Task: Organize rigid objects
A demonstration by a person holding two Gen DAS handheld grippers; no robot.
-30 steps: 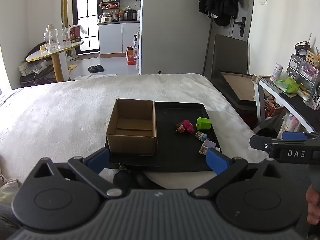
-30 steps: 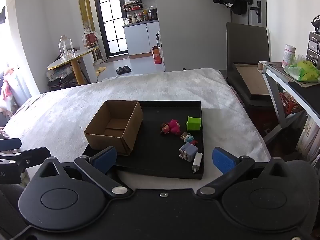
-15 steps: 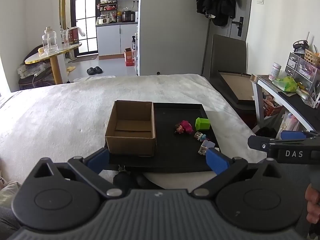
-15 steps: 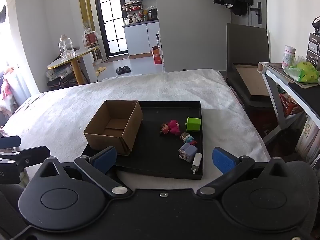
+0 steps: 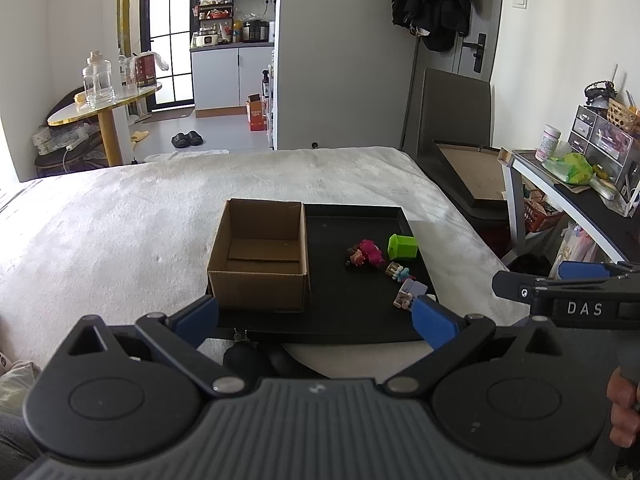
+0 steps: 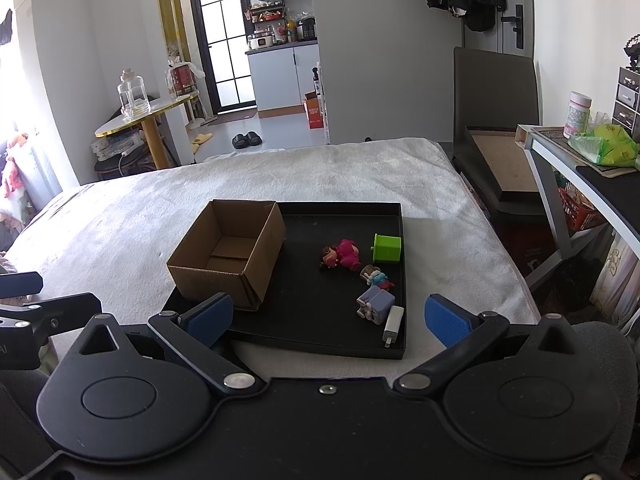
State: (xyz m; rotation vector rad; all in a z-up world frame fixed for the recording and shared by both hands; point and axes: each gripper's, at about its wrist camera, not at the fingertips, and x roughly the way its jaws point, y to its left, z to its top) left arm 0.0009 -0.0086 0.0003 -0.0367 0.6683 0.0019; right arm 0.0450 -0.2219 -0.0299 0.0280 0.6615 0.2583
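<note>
Both grippers, left gripper (image 5: 316, 322) and right gripper (image 6: 329, 319), hang spread wide and empty, just short of the black tray (image 6: 316, 334) on the bed. The cardboard box (image 6: 228, 252) sits on the tray's left, toys on the right. Only the right view catches the white charger (image 6: 393, 321); the left's blue pad half-covers the purple cube (image 5: 410, 292).

White-blanketed bed (image 6: 132, 232) under a black tray (image 6: 340, 208)
</note>
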